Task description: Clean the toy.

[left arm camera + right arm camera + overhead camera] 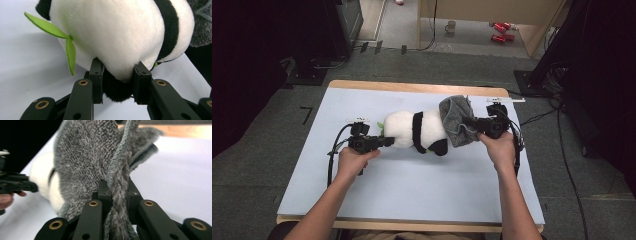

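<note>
Your left gripper (117, 82) pinches the toy panda (419, 131), lying mid-table nearer the far edge. Your right gripper (118, 202) pinches the grey towel (457, 120), draped over one end. Most wiping looks left.

One plush panda (419, 132) at table centre; one grey towel (457, 120) at its 3 o'clock end; two green felt leaves (60, 42) at its 9 o'clock end; two grippers, left gripper (384, 142), right gripper (469, 122); one table (412, 190); beyond, at 12 o'clock, one mug (451, 26) on the floor.
</note>
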A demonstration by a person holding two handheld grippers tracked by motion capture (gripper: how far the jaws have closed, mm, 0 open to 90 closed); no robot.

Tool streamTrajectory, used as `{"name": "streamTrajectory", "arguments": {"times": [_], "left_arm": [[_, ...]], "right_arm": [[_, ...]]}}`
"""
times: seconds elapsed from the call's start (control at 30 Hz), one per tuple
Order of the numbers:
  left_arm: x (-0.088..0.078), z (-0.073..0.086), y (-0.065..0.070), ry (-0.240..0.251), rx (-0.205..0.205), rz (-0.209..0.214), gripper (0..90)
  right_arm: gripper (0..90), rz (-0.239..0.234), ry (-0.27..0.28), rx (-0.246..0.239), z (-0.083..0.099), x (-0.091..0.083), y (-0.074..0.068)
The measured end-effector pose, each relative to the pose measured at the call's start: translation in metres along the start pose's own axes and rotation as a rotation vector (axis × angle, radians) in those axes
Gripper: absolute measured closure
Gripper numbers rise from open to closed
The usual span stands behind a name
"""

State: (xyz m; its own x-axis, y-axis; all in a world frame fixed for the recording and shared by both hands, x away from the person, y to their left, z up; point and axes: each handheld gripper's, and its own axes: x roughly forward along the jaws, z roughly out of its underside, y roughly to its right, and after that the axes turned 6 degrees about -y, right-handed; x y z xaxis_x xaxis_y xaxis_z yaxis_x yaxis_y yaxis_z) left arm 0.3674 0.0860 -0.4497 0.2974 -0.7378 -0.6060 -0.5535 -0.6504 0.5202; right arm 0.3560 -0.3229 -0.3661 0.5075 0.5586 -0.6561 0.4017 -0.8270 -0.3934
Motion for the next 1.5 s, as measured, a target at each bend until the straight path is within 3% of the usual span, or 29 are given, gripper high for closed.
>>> {"name": "streamTrajectory", "arguments": {"times": [0.13, 0.27, 0.33, 0.4, 0.43, 0.53, 0.73, 0.93, 1.07, 1.2, 1.3, 1.5], "left_arm": [[-0.001, 0.001, 0.006, -0.003, 0.040, 0.005, 66.9], [0.002, 0.003, 0.010, -0.006, 0.090, -0.019, 66.5], [0.002, 0.003, 0.011, -0.008, 0.105, -0.028, 66.2], [0.004, 0.005, 0.011, -0.012, 0.129, -0.054, 64.9], [0.004, 0.005, 0.010, -0.015, 0.132, -0.056, 64.0], [0.004, 0.006, 0.007, 0.000, 0.133, -0.036, 59.5], [0.002, 0.010, 0.005, 0.000, 0.172, -0.020, 43.2], [-0.003, 0.015, 0.005, 0.041, 0.220, -0.007, 37.5], [-0.008, 0.018, 0.006, 0.103, 0.277, -0.025, 35.0], [-0.013, 0.014, 0.006, 0.175, 0.275, 0.001, 33.5], [-0.009, 0.009, 0.008, 0.164, 0.295, 0.022, 33.2], [0.007, 0.009, 0.013, 0.128, 0.375, -0.033, 25.8]], "right_arm": [[80.0, -0.058, 0.003, -0.037, -0.003, -0.001, -0.015], [80.0, -0.112, -0.047, -0.079, -0.002, 0.017, -0.031], [80.0, -0.107, -0.085, -0.097, 0.001, 0.032, -0.035], [80.0, -0.057, -0.120, -0.132, 0.005, 0.046, -0.038], [80.1, -0.056, -0.121, -0.137, 0.007, 0.050, -0.037], [80.1, -0.066, -0.110, -0.126, 0.006, 0.052, -0.033], [80.1, -0.053, -0.093, -0.113, 0.004, 0.055, -0.030], [80.0, -0.048, -0.065, -0.091, 0.000, 0.059, -0.026], [79.9, -0.049, -0.057, -0.092, -0.004, 0.061, -0.026], [79.9, -0.051, -0.051, -0.086, -0.007, 0.062, -0.025], [79.9, -0.057, -0.042, -0.077, -0.008, 0.064, -0.024], [79.8, -0.064, -0.019, -0.056, -0.011, 0.067, -0.020]]}}
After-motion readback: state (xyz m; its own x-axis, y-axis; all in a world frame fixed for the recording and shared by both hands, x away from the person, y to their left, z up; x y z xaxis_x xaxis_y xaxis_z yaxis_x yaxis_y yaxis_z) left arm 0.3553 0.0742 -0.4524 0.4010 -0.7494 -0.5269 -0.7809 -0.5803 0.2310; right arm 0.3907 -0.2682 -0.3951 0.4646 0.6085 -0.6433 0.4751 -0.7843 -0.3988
